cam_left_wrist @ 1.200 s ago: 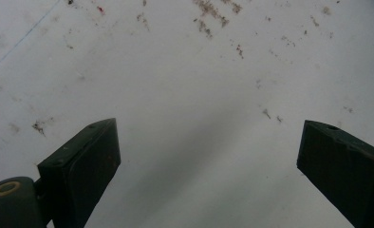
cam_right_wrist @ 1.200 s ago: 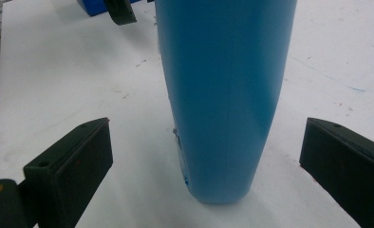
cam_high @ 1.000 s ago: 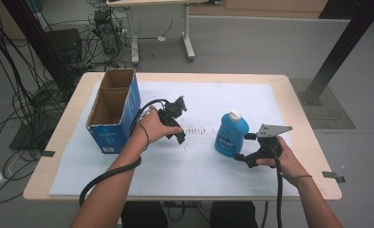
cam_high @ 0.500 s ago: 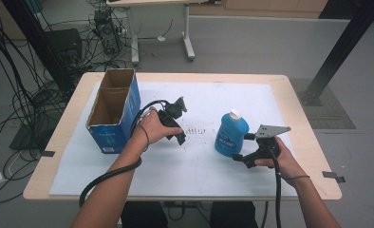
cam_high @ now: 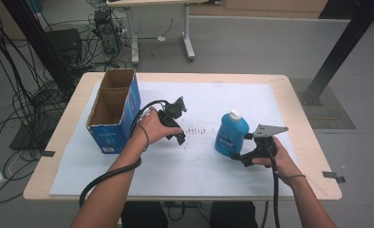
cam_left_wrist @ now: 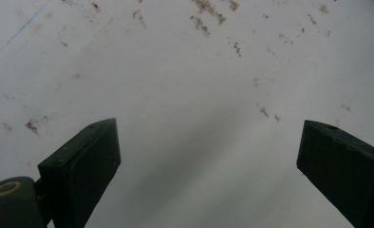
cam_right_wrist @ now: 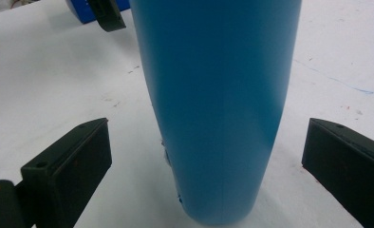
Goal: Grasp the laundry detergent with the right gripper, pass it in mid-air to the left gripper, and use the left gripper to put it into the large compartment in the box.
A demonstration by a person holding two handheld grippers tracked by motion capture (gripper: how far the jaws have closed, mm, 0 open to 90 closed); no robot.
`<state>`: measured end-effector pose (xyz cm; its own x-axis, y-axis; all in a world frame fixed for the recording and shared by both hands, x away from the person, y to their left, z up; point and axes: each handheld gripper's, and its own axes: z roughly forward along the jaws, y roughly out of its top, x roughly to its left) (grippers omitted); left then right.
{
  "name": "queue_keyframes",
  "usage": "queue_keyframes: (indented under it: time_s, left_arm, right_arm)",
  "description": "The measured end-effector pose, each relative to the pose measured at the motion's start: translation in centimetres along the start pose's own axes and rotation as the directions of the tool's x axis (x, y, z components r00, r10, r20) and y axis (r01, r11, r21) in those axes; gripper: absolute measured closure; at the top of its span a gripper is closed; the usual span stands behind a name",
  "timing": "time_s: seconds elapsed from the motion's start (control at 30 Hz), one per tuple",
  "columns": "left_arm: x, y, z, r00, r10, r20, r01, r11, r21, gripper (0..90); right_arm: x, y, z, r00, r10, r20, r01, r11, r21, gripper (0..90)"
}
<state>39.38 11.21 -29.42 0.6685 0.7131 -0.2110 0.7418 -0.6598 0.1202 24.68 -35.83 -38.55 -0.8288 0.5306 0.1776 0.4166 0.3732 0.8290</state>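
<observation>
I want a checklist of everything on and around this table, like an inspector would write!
Surface: white sheet on a wooden table, with small dark specks mid-sheet.
Job's things: blue bottle with a white cap, upright; open cardboard box at the left.
Clutter: nothing seen.
Grippers: right gripper open, jaws either side of the bottle, not touching; left gripper open over bare sheet.
Cables: one black cable trails from each gripper.
Surroundings: grey floor, tangled wires at the left, another table's legs beyond.
</observation>
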Motion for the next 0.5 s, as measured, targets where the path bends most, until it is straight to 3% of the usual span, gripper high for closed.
queue_keyframes:
  time_s: [0.5]
  left_arm:
    - [0.15,-0.19,0.02,1.0,-0.005,0.0,0.005,1.0,0.001,7.6]
  right_arm:
    - [0.05,-0.16,0.91,1.0,0.001,-0.006,-0.002,1.0,-0.022,2.4]
